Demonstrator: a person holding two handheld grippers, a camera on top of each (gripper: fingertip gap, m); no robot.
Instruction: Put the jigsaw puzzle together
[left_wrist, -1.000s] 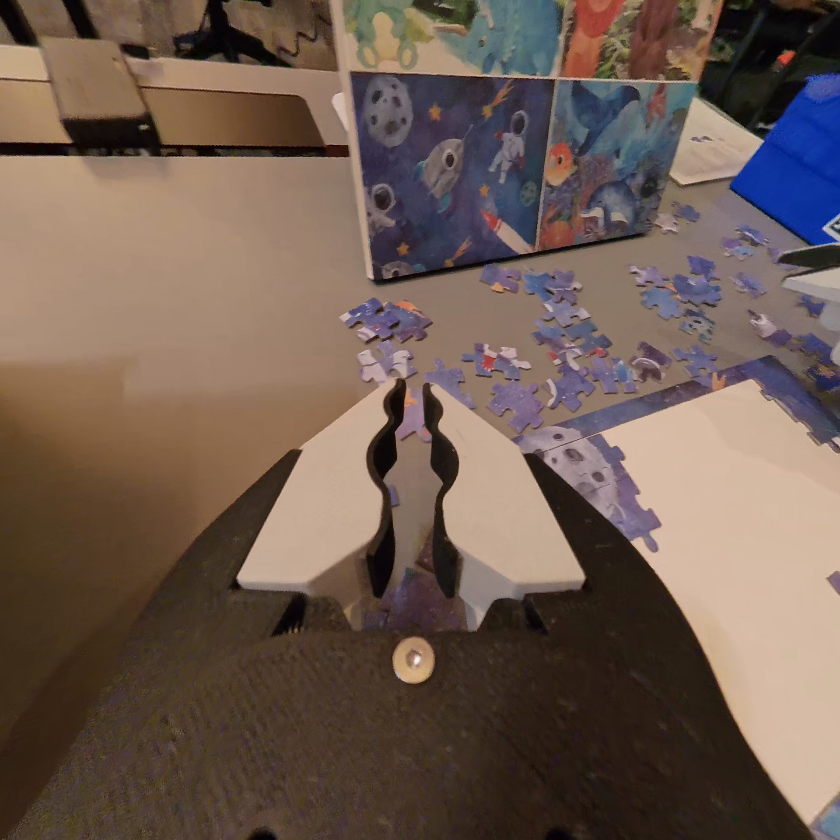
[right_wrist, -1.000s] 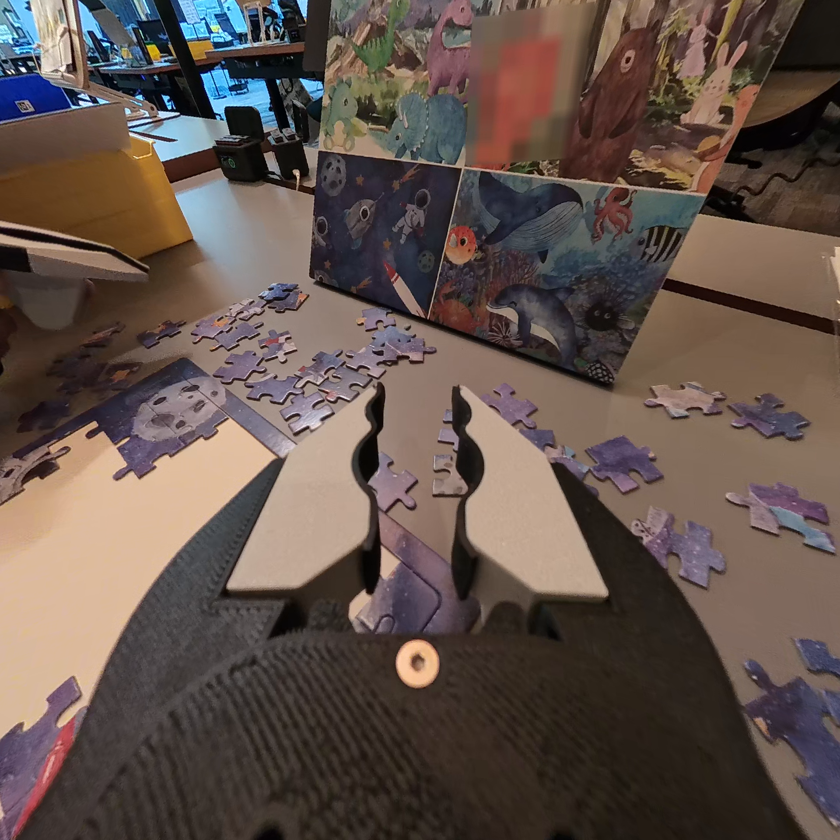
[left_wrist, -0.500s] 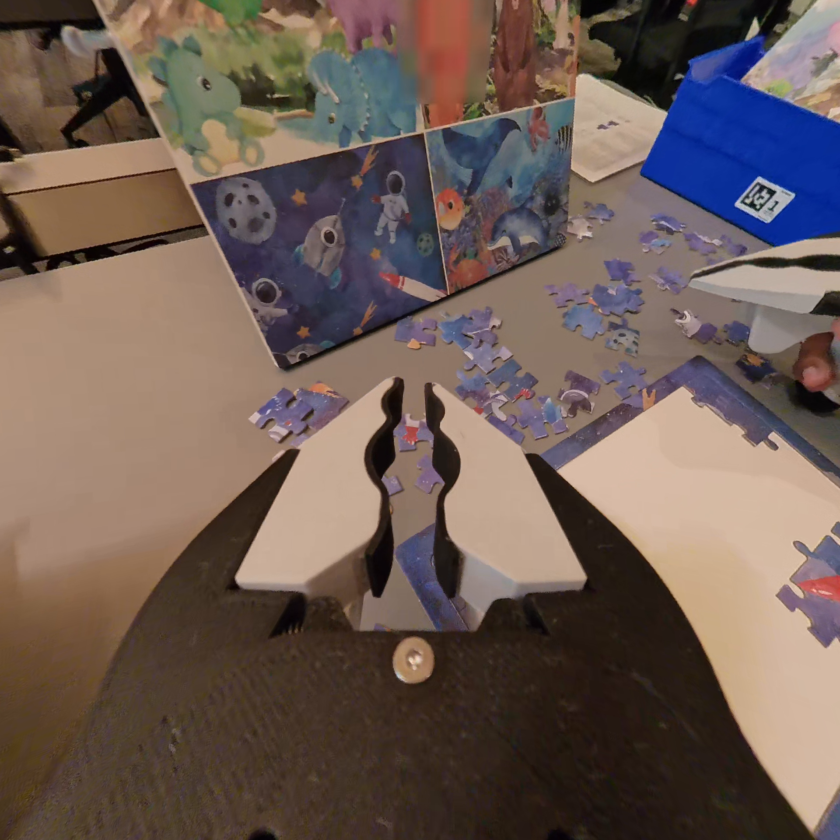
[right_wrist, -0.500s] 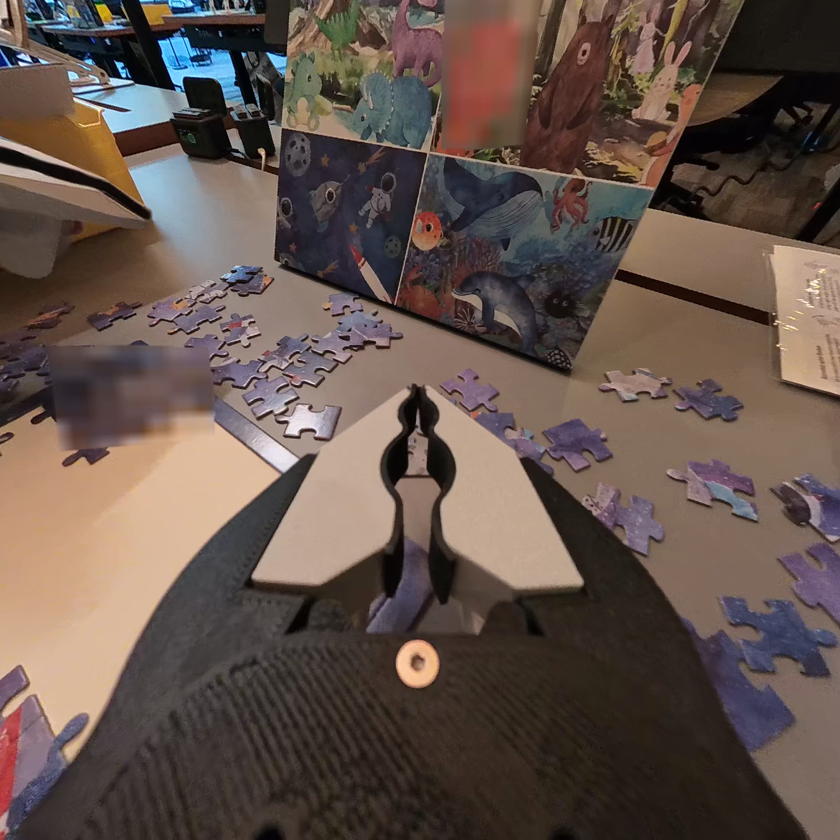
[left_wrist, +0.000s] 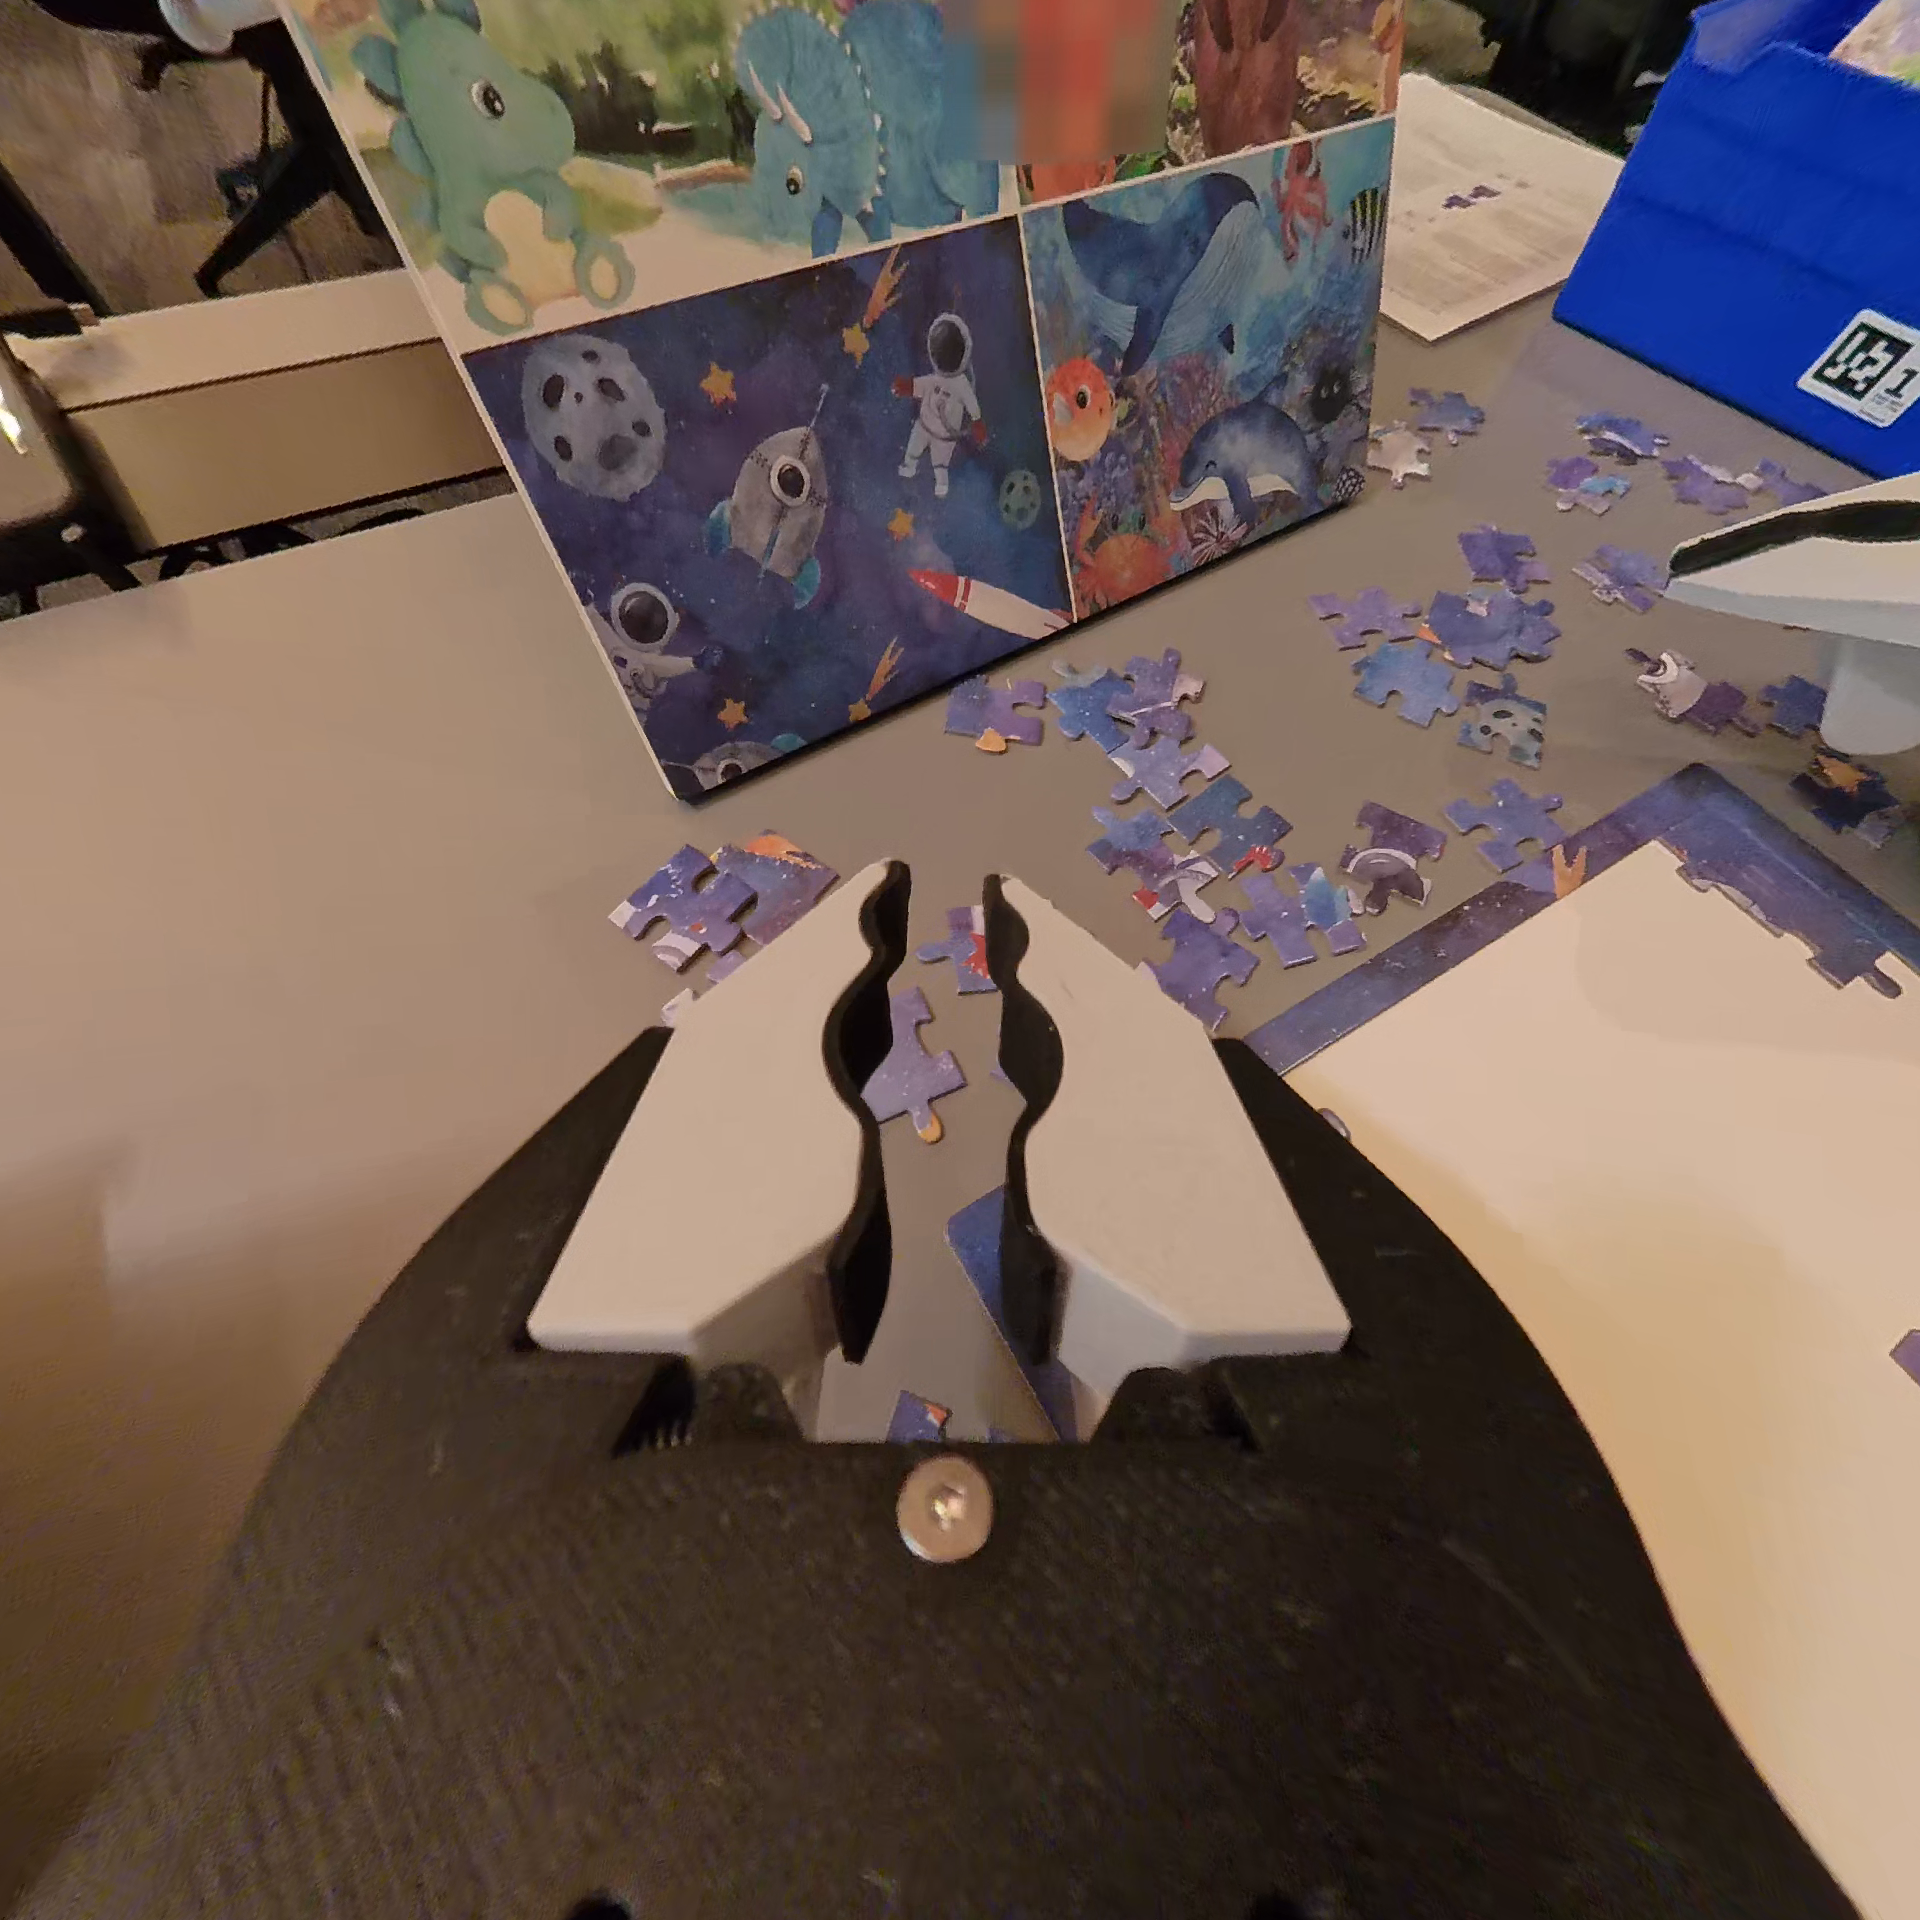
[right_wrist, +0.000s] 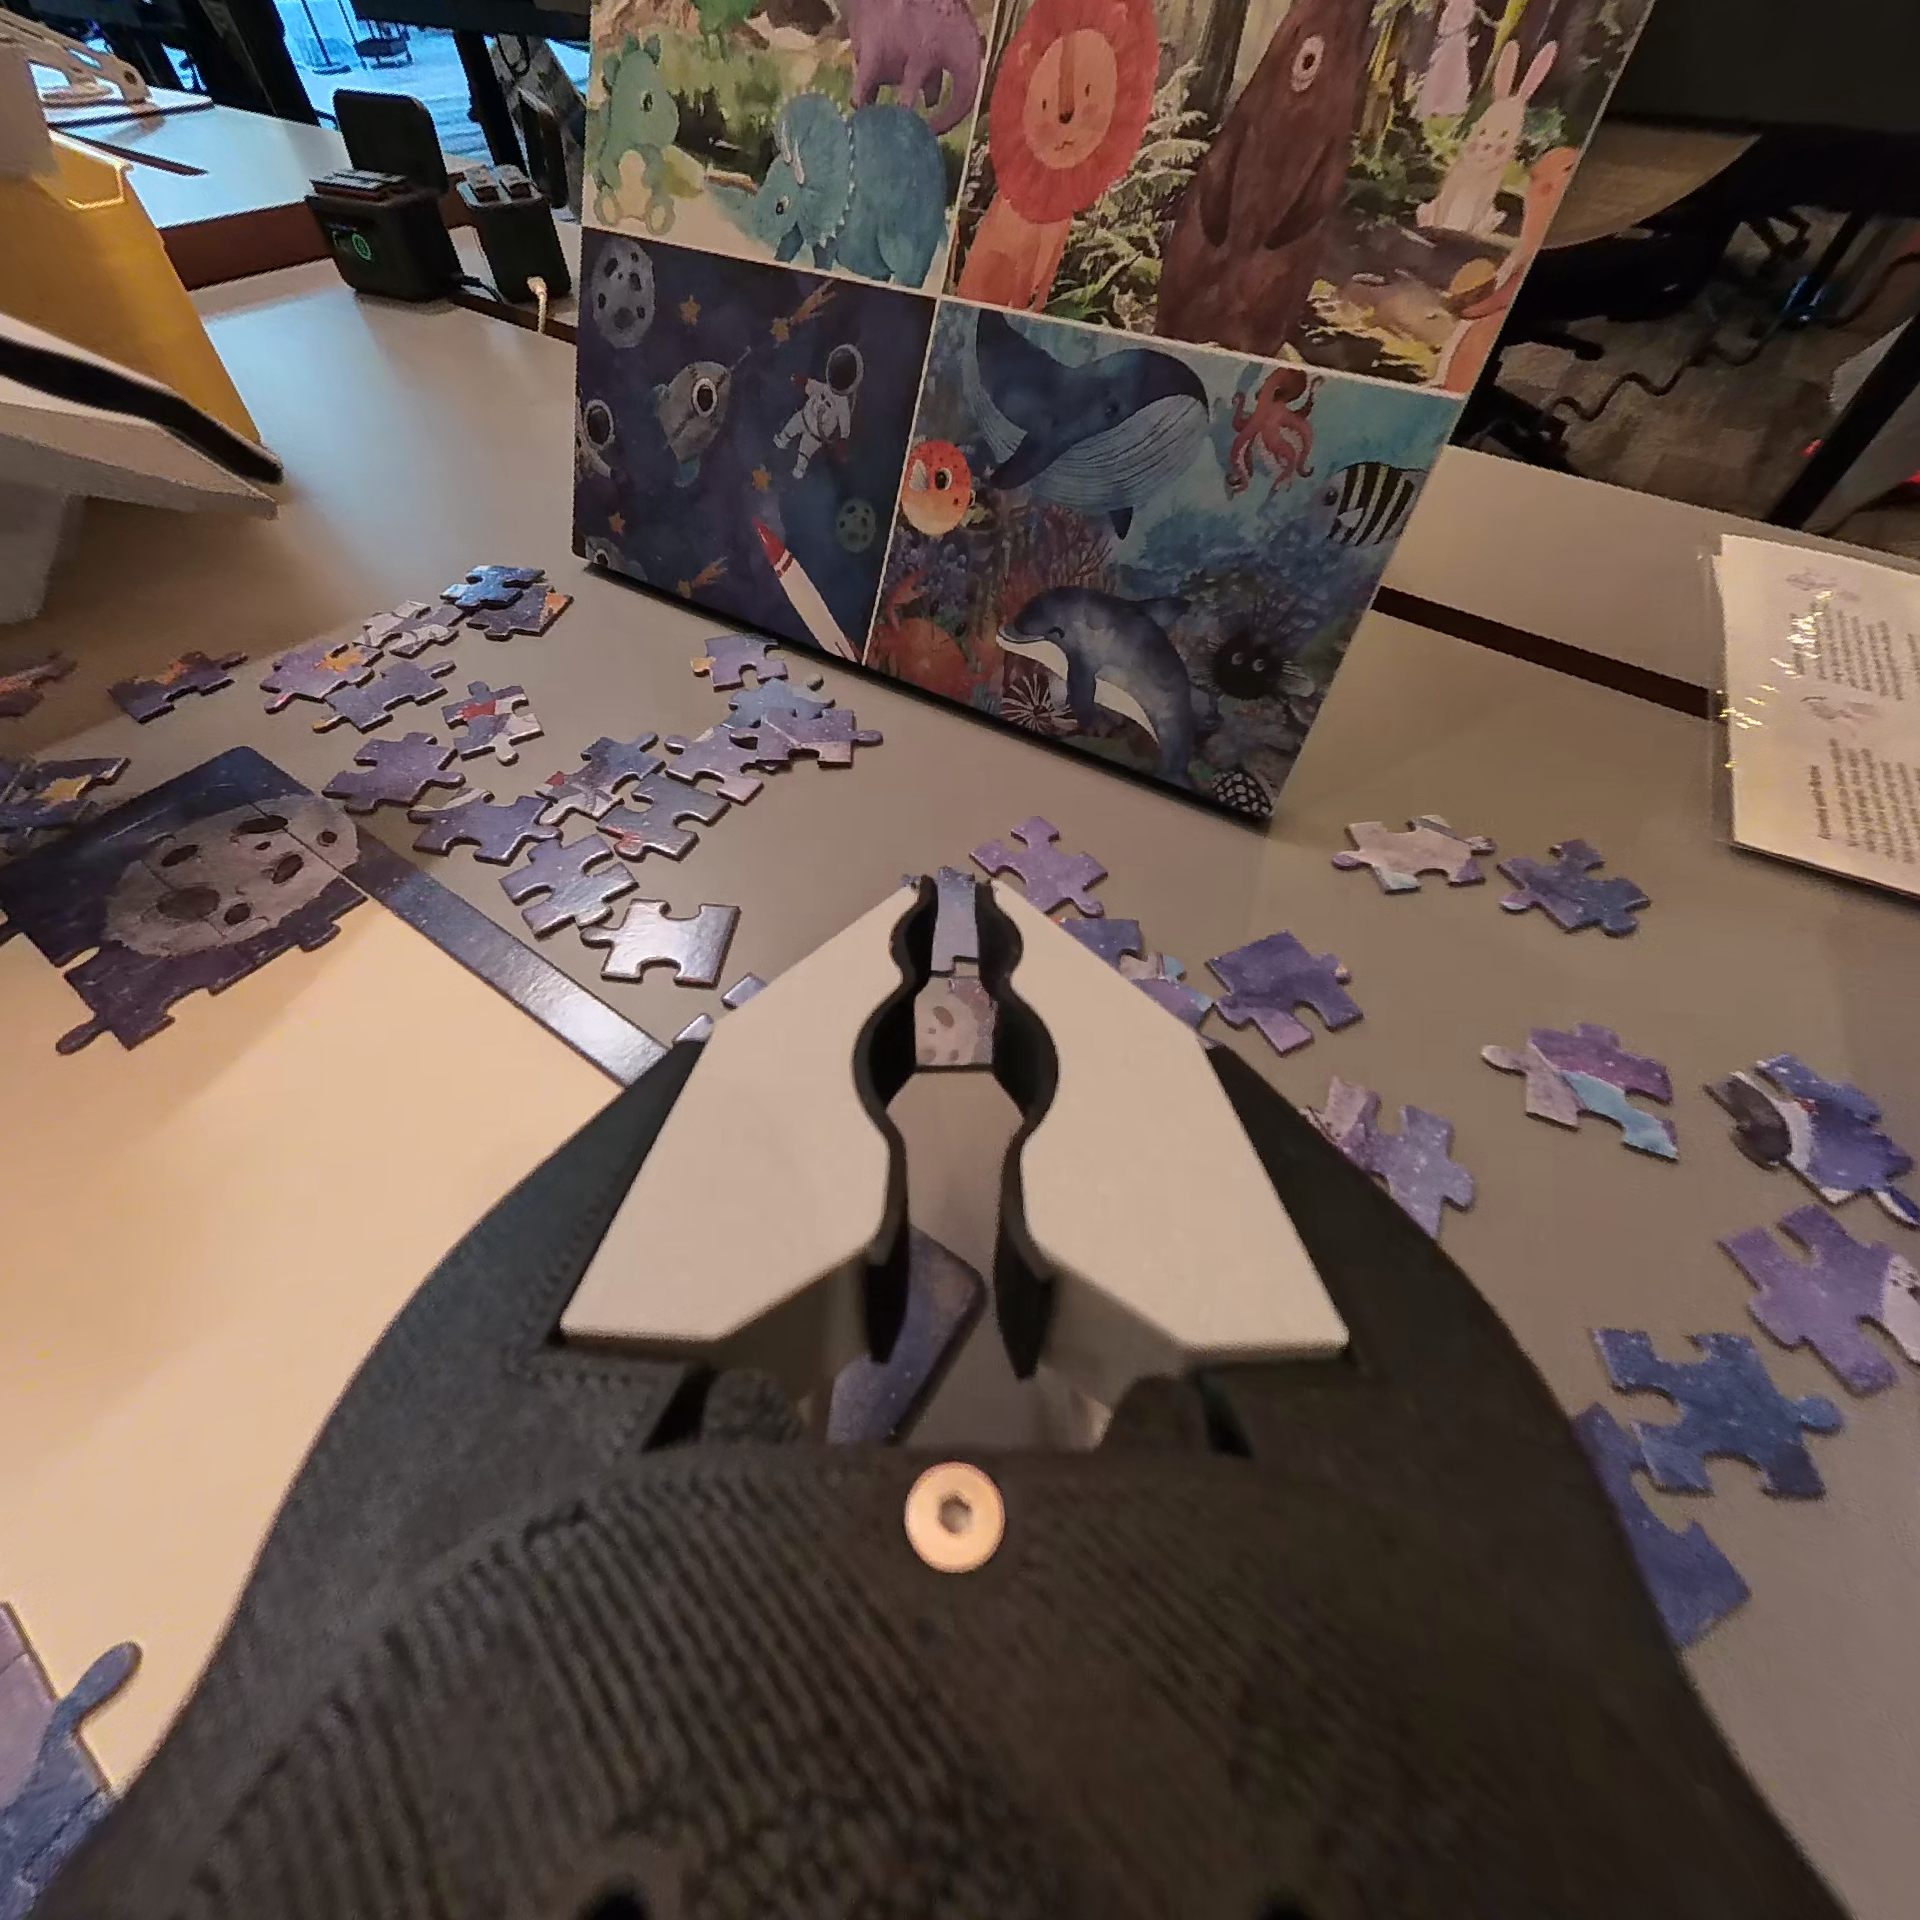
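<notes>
My left gripper is open and empty, hovering over loose purple puzzle pieces; one piece lies on the table below the gap between its fingers. My right gripper is shut on a purple and grey puzzle piece, pinched upright between its fingertips above the table. The puzzle board is cream with a dark blue frame, and a joined moon section sits in its far left corner. The board also shows in the left wrist view. Loose pieces lie scattered beyond it.
The picture-covered puzzle box stands upright behind the pieces and also shows in the right wrist view. A blue bin is at far right. A paper sheet lies at right, and more pieces lie beside my right gripper. The grippers' ends are close to 25 cm from one another.
My right gripper went from open to shut on a puzzle piece and lifted it off the table. My left gripper swung toward the box and its jaws widened slightly.
</notes>
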